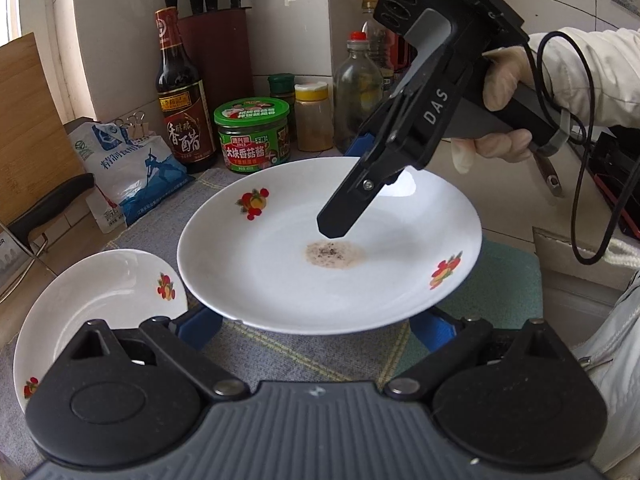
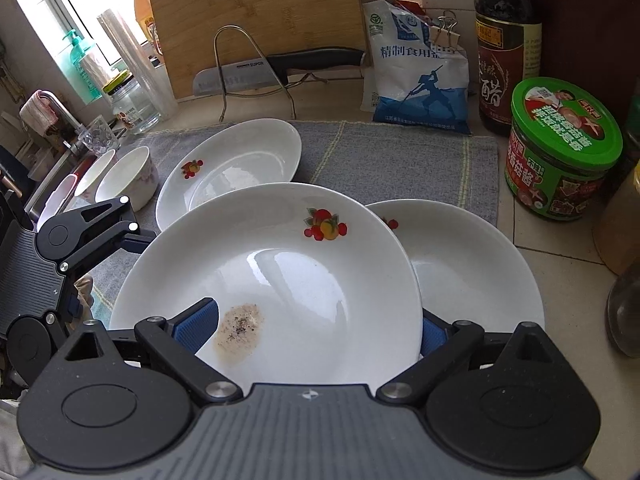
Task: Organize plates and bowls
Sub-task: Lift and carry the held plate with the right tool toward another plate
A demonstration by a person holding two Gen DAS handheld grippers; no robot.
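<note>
- Left wrist view: the large plate (image 1: 328,248) with fruit prints is lifted above the grey mat (image 1: 304,352), and a brownish speckled residue (image 1: 334,255) sits in its well.
- The right gripper (image 1: 352,204) clamps this plate's far rim, one finger above and the blue pad below.
- The left gripper (image 1: 316,320) is spread wide; its blue pads flank the plate's near edge, and I cannot tell whether they touch it.
- A second plate (image 1: 96,304) lies on the mat to the left, apparently clean.
- Right wrist view: the held plate (image 2: 280,276) hangs over another plate (image 2: 476,268) that rests on the table, partly on the mat (image 2: 400,160). This looks like a stack being started.
- A third plate (image 2: 236,164) lies apart farther back, its well bare.
- Two bowls (image 2: 120,176) stand at the mat's left edge, seemingly empty and not yet nested.
- Judged from this, the job is early: nothing is stacked yet, and three plates and the bowls remain to be gathered.
</note>
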